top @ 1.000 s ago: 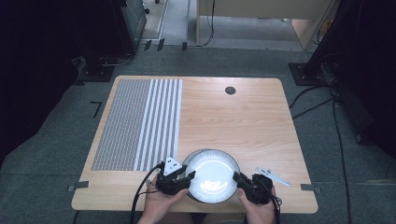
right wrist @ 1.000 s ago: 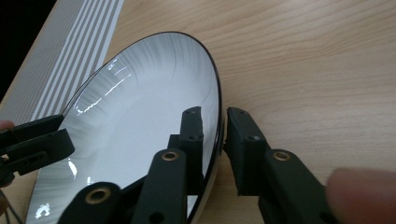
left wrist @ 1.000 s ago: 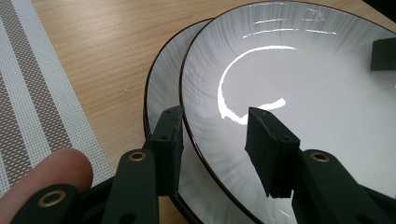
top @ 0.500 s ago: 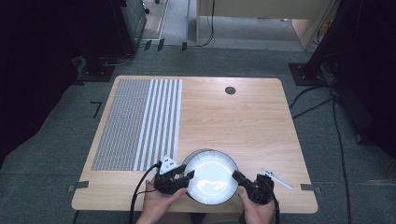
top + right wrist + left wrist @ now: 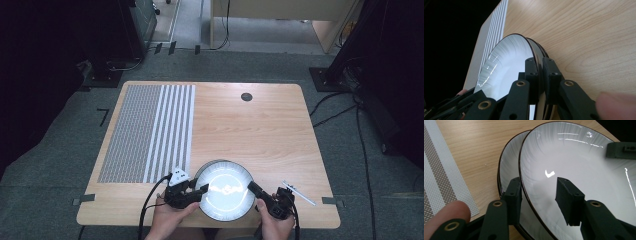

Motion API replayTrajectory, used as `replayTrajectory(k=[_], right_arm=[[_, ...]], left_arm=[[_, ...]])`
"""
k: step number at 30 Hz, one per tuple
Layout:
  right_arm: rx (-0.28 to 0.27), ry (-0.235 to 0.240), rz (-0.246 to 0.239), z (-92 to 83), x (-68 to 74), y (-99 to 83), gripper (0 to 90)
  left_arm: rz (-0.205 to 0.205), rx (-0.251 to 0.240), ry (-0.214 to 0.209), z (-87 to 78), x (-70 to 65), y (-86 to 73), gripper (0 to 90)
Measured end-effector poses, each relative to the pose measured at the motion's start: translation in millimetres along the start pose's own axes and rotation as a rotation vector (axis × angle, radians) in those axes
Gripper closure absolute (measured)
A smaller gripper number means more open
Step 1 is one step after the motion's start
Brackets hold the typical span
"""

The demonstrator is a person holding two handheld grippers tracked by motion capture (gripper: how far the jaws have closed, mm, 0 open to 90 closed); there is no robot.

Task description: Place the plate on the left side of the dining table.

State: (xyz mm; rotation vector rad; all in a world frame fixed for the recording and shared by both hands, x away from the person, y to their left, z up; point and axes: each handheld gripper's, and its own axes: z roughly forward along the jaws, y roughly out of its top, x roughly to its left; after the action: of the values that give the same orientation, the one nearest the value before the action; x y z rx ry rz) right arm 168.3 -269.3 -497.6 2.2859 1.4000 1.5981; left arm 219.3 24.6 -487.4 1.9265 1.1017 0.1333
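Your right gripper (image 5: 539,82) has its jaws pinched tight on the rim of the top plate (image 5: 506,67), one pad on each face. That plate sits in a stack with at least one more plate (image 5: 509,170) under it, at the near edge of the wooden table (image 5: 260,125).

Your left gripper (image 5: 539,200) straddles the opposite rim: its jaws have just been closing a little, one pad under the top plate's edge, the other standing over the white inside with a gap showing, so no firm grip there.

A striped woven placemat (image 5: 150,130) lies to the left, near the stack. A thin white stick-like thing (image 5: 299,193) lies just right of your right hand (image 5: 267,227).
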Motion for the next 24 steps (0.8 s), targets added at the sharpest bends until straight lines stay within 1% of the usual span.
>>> replayTrajectory(k=[3,4,6,10,16,17,19,24], right_arm=[[-0.005,0.0,-0.011,-0.4,1.5,-1.1,83.4],[-0.005,0.0,-0.011,-0.5,2.0,-1.4,83.4],[-0.005,0.004,-0.008,-0.8,2.4,-1.5,83.4],[-0.013,0.022,-0.007,-2.2,4.8,0.1,83.3],[-0.025,0.044,-0.033,-5.3,13.1,3.8,83.1],[-0.028,0.05,-0.042,-5.5,16.7,4.5,83.1],[-0.024,0.055,-0.037,-4.8,19.3,5.7,83.1],[-0.02,0.058,-0.053,-0.3,28.4,7.4,83.3]], left_arm=[[-0.003,-0.006,0.009,-1.2,0.4,0.1,64.1],[0.003,-0.007,0.022,-2.6,1.0,0.4,66.0],[0.004,-0.013,0.023,-4.0,1.5,0.8,69.2],[-0.007,-0.031,0.011,-8.8,2.8,3.3,71.7],[-0.026,-0.056,-0.01,-16.5,7.1,6.4,75.1],[-0.041,-0.066,-0.021,-19.5,9.7,7.8,75.6],[-0.058,-0.071,-0.032,-22.6,12.7,9.7,76.3],[-0.044,-0.078,0.0,-30.1,14.9,14.4,76.7]])
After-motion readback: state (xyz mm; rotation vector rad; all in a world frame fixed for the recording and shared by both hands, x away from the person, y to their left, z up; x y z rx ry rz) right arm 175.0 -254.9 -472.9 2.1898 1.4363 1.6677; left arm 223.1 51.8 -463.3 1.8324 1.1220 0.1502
